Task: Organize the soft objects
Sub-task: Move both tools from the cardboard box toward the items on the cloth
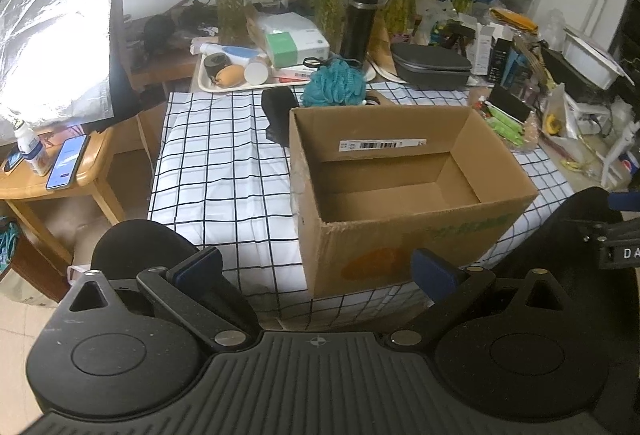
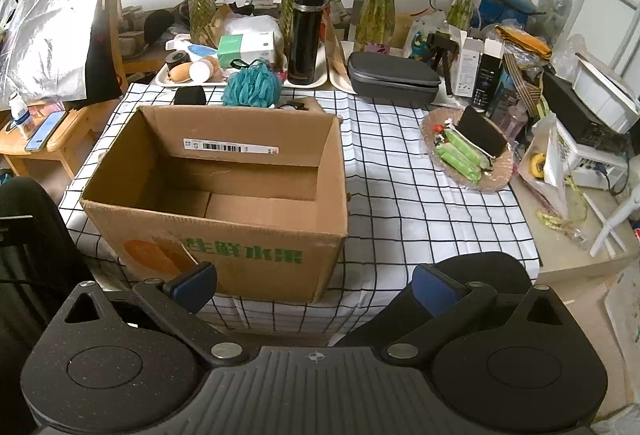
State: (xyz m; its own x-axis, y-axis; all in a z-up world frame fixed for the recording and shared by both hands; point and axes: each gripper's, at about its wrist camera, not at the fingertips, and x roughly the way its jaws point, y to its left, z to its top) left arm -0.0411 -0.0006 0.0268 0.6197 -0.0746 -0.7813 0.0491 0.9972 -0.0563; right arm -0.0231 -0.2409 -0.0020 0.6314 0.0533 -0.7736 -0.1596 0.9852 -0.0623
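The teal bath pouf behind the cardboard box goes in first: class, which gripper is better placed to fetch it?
Probably left: the pouf sits nearer the left gripper's centreline; both grippers are open, empty.
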